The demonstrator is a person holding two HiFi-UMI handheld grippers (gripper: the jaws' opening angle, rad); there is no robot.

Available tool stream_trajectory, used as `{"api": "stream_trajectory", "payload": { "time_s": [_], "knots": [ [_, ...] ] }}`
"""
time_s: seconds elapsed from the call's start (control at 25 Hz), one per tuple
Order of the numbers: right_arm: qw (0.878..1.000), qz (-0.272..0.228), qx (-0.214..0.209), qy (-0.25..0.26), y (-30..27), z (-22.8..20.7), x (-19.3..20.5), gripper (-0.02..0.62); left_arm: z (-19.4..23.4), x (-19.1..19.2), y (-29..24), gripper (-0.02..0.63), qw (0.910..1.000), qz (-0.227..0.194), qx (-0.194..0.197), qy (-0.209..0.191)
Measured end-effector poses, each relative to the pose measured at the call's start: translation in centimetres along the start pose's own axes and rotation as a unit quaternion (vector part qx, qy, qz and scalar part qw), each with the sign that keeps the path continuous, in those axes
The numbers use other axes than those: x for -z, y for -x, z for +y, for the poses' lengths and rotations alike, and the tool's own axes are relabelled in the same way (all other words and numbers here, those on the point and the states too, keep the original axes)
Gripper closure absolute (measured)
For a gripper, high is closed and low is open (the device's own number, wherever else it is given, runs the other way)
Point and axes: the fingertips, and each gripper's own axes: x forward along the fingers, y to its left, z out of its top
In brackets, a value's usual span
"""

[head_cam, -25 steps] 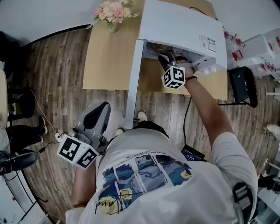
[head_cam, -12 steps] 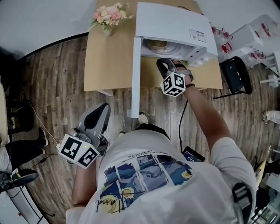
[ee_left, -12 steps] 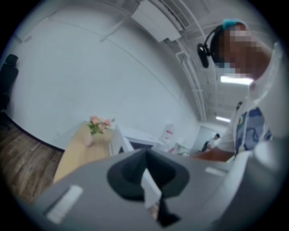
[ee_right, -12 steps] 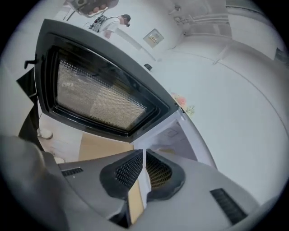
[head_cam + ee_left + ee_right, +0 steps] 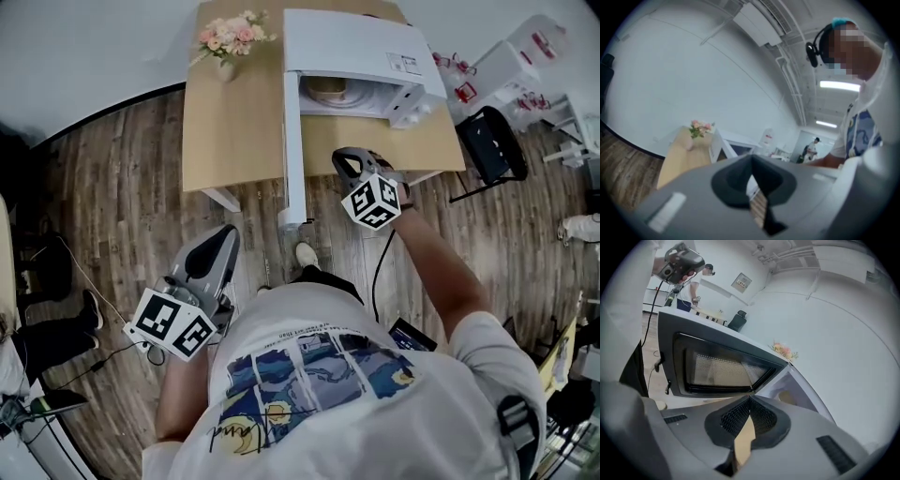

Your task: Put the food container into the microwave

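My right claw (image 5: 345, 161) has just pinched together on nothing; my left claw (image 5: 217, 234) is pressed together too. The round beige food container (image 5: 328, 89) sits inside the open white microwave (image 5: 361, 42), twelve o'clock from my right claw.

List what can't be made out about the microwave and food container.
- Food container, head view: the microwave roof hides most of it; contents unseen.
- Label on the microwave, head view: print too small.
- Microwave inside, left gripper view: too small and dark to show the container.
- Container, right gripper view: just a blurred pale patch by the door.
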Motion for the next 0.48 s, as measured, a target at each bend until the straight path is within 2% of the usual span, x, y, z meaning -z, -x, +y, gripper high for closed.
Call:
{"api": "stream_trajectory", "payload": {
  "time_s": [0.48],
  "knots": [
    [0.994, -0.018, 0.006, -0.109, 7.4, 6.5, -4.1, 0.586, -1.3, 2.6, 5.9, 0.598, 0.9992, 0.008, 0.035, -0.014]
  ]
}}
